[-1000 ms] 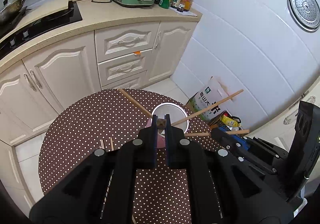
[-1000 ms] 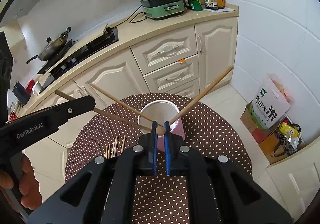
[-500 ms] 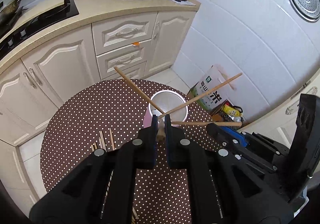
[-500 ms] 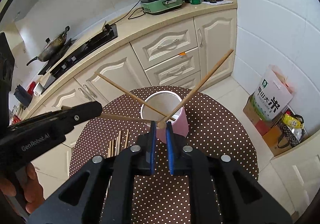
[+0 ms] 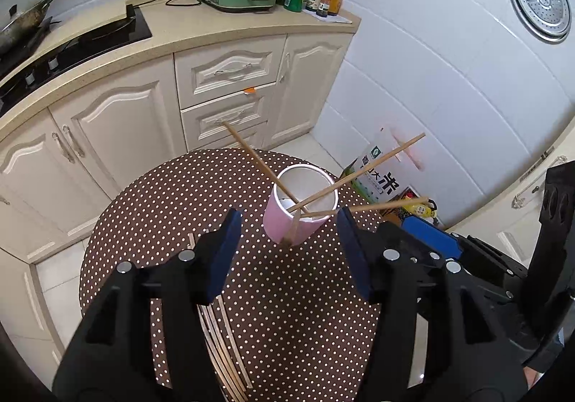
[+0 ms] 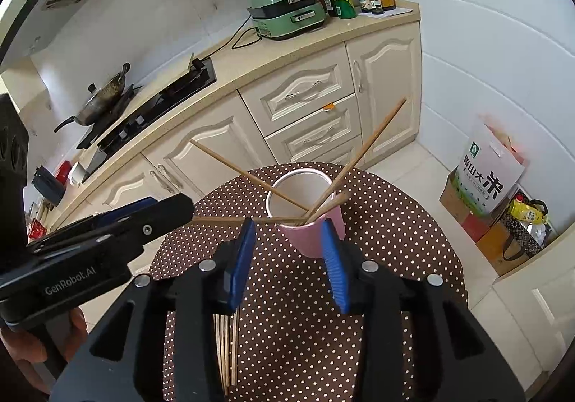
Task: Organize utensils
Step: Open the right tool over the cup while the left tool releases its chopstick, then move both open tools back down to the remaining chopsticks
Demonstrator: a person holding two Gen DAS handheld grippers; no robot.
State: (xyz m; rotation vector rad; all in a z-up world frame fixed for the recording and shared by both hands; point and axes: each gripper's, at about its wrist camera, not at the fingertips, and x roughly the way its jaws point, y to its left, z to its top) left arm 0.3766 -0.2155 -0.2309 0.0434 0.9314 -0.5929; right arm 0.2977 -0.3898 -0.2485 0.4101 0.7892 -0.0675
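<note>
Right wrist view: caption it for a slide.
Open right gripper above pink cup holding chopsticks on a polka-dot table.

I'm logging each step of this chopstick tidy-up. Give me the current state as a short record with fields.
holder: pink cup, upright on the dotted table
in cup: several chopsticks, leaning outward
loose: more chopsticks flat on the table
left gripper: jaws just opened, nothing between the pads
right gripper: jaws just opened, holds nothing
</note>
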